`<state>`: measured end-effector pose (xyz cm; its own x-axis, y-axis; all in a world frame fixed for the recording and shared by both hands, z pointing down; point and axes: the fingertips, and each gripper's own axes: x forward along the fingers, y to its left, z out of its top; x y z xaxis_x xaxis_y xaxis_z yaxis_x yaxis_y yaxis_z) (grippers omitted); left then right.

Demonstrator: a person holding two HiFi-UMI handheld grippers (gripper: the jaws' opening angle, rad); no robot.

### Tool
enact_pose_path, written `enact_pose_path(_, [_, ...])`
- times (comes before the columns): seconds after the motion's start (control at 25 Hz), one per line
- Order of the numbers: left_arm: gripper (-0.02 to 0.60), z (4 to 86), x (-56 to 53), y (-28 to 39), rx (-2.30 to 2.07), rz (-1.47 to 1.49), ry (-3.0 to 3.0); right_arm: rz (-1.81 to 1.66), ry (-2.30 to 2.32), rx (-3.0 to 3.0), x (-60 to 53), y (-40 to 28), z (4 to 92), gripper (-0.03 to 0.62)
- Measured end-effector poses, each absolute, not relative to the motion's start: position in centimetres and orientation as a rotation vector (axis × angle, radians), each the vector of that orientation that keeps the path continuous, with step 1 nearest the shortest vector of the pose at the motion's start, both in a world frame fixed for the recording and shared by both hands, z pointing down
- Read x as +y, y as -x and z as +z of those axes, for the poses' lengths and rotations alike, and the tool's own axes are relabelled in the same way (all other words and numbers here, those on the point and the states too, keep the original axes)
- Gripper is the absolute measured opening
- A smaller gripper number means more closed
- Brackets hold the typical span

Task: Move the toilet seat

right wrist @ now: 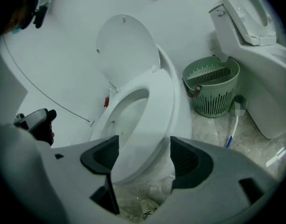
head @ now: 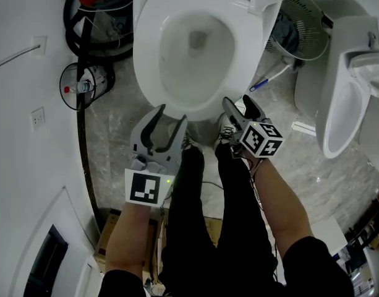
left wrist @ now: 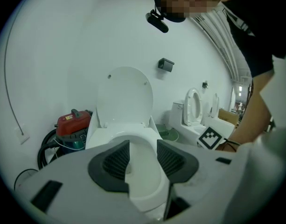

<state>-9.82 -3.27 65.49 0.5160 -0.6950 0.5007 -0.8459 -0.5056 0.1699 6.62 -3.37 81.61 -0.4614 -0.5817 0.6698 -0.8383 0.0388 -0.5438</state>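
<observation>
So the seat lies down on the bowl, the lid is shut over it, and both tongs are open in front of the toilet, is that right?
The lid is not shut: it stands raised behind the bowl, as the left gripper view shows. The seat lies down on the bowl, and the left tongs and right tongs are open in front of it.
</observation>
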Motion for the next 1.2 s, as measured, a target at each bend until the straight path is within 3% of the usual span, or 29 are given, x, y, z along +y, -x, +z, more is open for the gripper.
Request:
enact_pose_path(0.56, [0.161,66.9,-2.9,9.5,-1.243,0.496,-2.341,1.535,-1.466,-1.987,-3.4,-5.8,81.6,0.309])
enact_pose_path(0.64, [0.164,66.8,-2.9,9.2,-1.235,0.49,-2.341,1.575,-1.481,-1.987,-3.4,-5.8,81.0,0.284])
enact_pose_path(1.2, [0.215,63.3,-1.5,9.1,-1.17,0.504,-2.401,1.707,-1.564,-1.971,-4.0,-6.5,74.3,0.261])
